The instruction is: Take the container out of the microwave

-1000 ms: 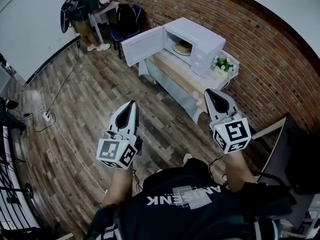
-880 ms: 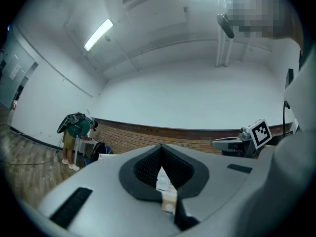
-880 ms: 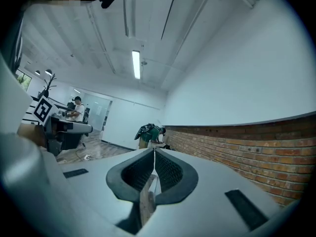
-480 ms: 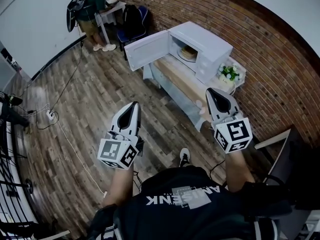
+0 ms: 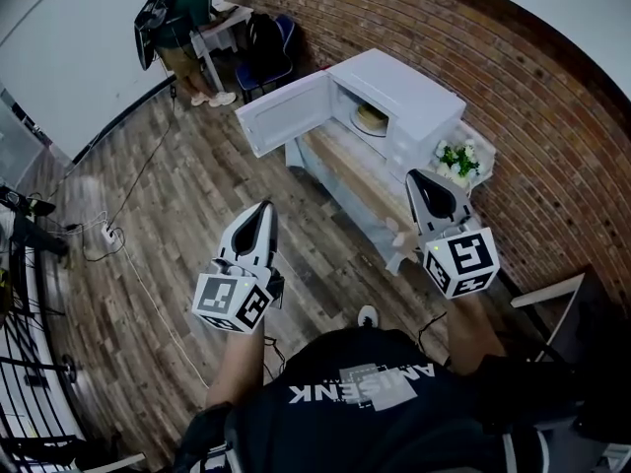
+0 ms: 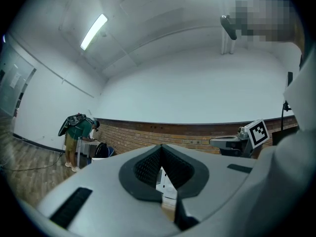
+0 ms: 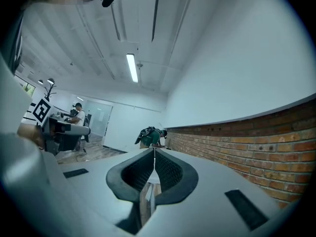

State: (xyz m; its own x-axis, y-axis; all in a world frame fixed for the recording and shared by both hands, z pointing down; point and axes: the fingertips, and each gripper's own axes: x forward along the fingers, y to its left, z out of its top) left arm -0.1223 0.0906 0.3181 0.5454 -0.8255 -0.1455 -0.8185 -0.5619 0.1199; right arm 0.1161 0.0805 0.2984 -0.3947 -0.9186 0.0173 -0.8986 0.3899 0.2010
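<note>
The white microwave (image 5: 409, 92) stands on a cloth-covered table (image 5: 345, 170) by the brick wall, its door (image 5: 281, 114) swung wide open to the left. Inside sits a round tan container (image 5: 371, 118). Both grippers are held out level in front of me, well short of the table. My left gripper (image 5: 264, 205) hangs over the wooden floor with its jaws together and nothing in them. My right gripper (image 5: 420, 177) is over the table's near end, also shut and empty. In the left gripper view the pads (image 6: 148, 164) meet at the tip; the right gripper view shows the same.
A small vase of white flowers (image 5: 455, 159) stands on the table right of the microwave. A person with a backpack (image 5: 182, 18) bends over a small desk at the far end, beside a blue chair (image 5: 271, 42). Cables (image 5: 128, 254) trail across the floor at left.
I have walked nearer: the microwave and table have grown and shifted right and down in the head view. Both grippers travelled along with me, still shut.
</note>
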